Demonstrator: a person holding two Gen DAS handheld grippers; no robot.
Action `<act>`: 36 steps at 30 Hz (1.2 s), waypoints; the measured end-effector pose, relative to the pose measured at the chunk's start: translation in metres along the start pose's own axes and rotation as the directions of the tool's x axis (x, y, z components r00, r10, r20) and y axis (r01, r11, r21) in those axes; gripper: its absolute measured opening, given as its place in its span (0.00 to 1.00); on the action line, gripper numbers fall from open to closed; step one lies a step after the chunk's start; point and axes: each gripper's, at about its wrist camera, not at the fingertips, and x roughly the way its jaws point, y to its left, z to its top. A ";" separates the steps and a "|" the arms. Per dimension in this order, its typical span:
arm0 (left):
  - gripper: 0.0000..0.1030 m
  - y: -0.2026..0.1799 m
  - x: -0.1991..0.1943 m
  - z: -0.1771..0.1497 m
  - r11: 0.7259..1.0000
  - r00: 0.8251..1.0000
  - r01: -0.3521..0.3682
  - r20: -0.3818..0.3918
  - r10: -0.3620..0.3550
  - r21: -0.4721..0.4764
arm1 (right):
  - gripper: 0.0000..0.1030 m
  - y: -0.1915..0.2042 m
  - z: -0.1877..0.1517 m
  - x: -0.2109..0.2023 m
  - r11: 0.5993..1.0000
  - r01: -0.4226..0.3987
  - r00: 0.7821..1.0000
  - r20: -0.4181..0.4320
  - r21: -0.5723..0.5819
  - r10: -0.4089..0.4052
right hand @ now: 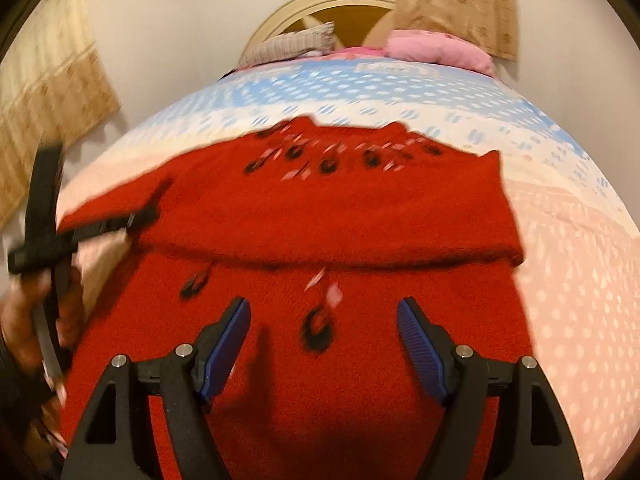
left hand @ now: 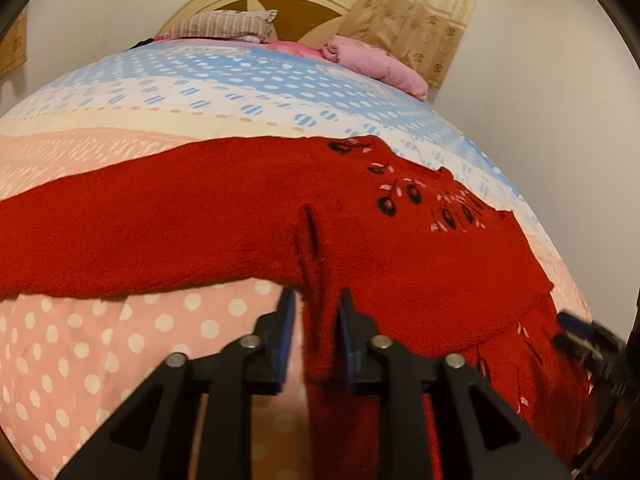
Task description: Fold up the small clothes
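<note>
Red knit garment point(left hand: 248, 216) lies flat on the bed point(left hand: 120, 340), on the polka-dot cover near its foot end, well apart from the pink bundle point(left hand: 376, 62) and the striped pillow point(left hand: 224, 26) at the headboard.

Left gripper point(left hand: 316, 312): jaws narrow but parted, with a ridge of the red knit running up between them. The blue pads point(left hand: 289, 320) do not seem to press on the cloth; my reading is a release, or a grip not yet made. The knit puckers into a short crease just beyond the fingertips, which suggests the fabric was gathered there to carry a fold.

Right gripper point(right hand: 324, 320): jaws wide, holding nothing, poised over the lower body of the garment. Probably kept clear so the folded layer can settle.

In the right wrist view a thick rolled edge crosses the garment from side to side, the upper part lying over the lower. So one fold appears done.

Orientation: the embroidered yoke, with dark and pale motifs, points toward the headboard; the hem end points toward the grippers. A long sleeve runs out to the left in the left wrist view, so the longest span at present is sleeve-wise, across the bed.
</note>
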 end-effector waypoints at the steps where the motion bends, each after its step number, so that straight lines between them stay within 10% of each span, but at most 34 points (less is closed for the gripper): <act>1: 0.35 0.001 0.000 -0.001 1.000 1.000 -0.011 -0.002 0.011 -0.004 | 0.74 -0.013 0.010 0.004 0.999 -0.008 1.000 -0.002 0.046 0.008; 9: 0.45 0.007 -0.004 -0.007 0.999 0.999 -0.048 -0.001 0.048 -0.019 | 0.75 -0.072 0.027 0.051 0.969 0.100 0.985 -0.158 0.225 -0.065; 25: 0.65 0.052 -0.058 -0.025 0.995 0.995 -0.091 0.035 0.093 -0.032 | 0.75 0.097 0.040 0.099 0.984 -0.018 0.977 -0.214 -0.176 -0.020; 36: 0.70 0.170 -0.110 -0.018 0.912 0.914 -0.392 0.059 0.401 -0.120 | 0.75 0.121 0.032 0.097 0.971 -0.038 0.985 -0.174 -0.236 -0.004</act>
